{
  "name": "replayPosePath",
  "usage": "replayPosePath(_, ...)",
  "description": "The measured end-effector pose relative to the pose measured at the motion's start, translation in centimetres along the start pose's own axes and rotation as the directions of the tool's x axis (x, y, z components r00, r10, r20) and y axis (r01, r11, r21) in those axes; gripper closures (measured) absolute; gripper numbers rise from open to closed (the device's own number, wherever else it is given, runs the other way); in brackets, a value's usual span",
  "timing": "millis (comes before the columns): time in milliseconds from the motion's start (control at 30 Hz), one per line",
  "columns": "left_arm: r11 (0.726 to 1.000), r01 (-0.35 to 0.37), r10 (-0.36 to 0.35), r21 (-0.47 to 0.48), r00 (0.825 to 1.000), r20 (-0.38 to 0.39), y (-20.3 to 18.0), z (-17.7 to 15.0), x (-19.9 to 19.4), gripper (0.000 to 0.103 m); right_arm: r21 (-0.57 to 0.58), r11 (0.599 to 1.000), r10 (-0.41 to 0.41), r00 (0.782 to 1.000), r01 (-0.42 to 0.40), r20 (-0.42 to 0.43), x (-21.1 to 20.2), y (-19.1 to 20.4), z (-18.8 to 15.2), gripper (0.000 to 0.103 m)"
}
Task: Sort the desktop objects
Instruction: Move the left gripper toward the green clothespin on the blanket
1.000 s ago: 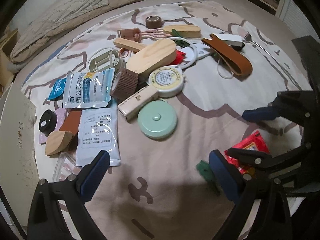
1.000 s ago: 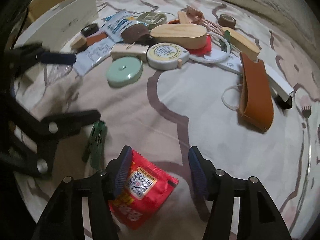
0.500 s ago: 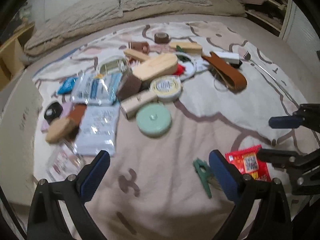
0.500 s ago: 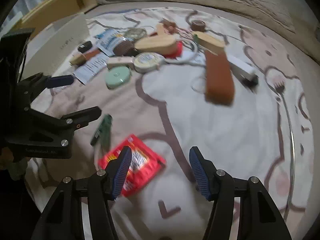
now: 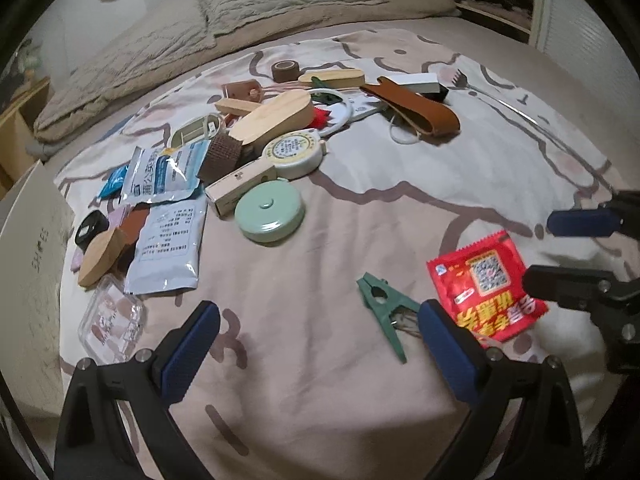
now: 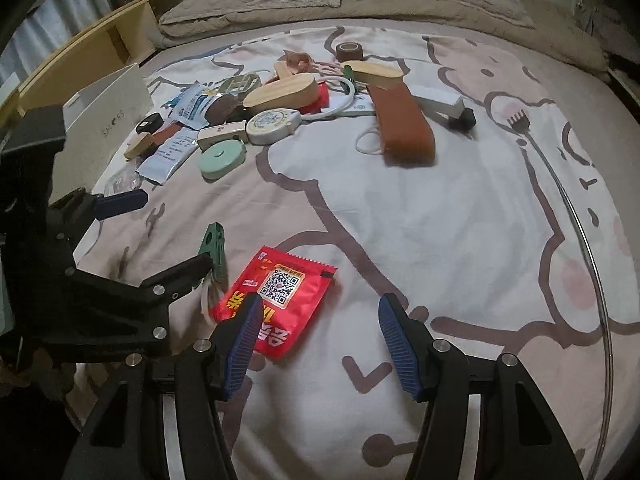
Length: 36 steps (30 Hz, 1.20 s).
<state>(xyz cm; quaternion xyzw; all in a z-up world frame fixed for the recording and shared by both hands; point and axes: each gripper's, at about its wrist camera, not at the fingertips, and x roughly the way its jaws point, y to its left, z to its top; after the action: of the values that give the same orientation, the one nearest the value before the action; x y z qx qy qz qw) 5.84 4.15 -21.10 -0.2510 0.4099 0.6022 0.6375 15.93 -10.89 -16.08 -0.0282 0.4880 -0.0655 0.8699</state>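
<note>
A red sachet (image 6: 280, 296) with a QR code lies flat on the patterned bed sheet. My right gripper (image 6: 320, 324) hovers open just behind it, its left finger over the sachet's near edge, nothing between the pads. A green clip (image 6: 214, 246) lies just left of the sachet. In the left wrist view the clip (image 5: 384, 308) and sachet (image 5: 486, 284) sit ahead and right of my left gripper (image 5: 320, 344), which is open and empty. The right gripper (image 5: 560, 250) shows at that view's right edge.
A pile further back holds a mint tape measure (image 5: 270, 216), a white tape measure (image 5: 294, 150), a wooden block (image 5: 276, 118), silver sachets (image 5: 168, 244) and a brown leather strap (image 5: 416, 108). A white box (image 5: 28, 280) stands left. A fork (image 6: 520, 124) lies far right.
Both grippers have drawn back and up, so more of the bed shows. The red sachet has slid from between the right fingers to ahead and left of them. Neither opening changed.
</note>
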Motion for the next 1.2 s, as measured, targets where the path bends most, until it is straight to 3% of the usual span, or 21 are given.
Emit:
replayPosePath(200, 0.996, 0.003, -0.003, 0.088, 1.0, -0.006, 1.1, -1.1, 0.7, 0.003, 0.073, 0.997, 0.032, 0.999, -0.032, -0.003, 0.9, 0.1, -0.2, 0.043)
replayPosePath(433, 0.988, 0.011, -0.015, 0.151, 1.0, 0.022, 1.5, -1.2, 0.4, 0.003, 0.03, 0.999, 0.023, 0.999, -0.022, -0.046, 3.0, 1.3, -0.6, 0.042)
replayPosePath(533, 0.982, -0.021, 0.011, 0.189, 0.999, 0.053, 1.8, -1.0, 0.3, 0.003, -0.013, 1.0, -0.015, 0.999, 0.014, -0.033, 3.7, 1.8, -0.5, 0.027)
replayPosePath(633, 0.978, -0.061, 0.046, 0.201, 0.996, 0.075, 2.6, -0.8, 0.4, 0.003, -0.002, 0.999, -0.036, 0.999, 0.036, -0.033, 4.2, 1.0, -0.1, 0.02)
replayPosePath(967, 0.979, -0.095, 0.082, 0.18, 0.993, 0.081, 5.5, -0.7, 0.7, 0.003, 0.032, 0.996, -0.084, 0.995, 0.086, -0.057, 4.2, -2.0, -0.1, 0.018)
replayPosePath(1200, 0.958, -0.017, -0.021, 0.285, 0.991, 0.131, 6.5, -1.4, -1.0, 0.003, 0.065, 0.991, -0.11, 0.99, 0.116, -0.086, 3.9, -3.1, -0.3, 0.01)
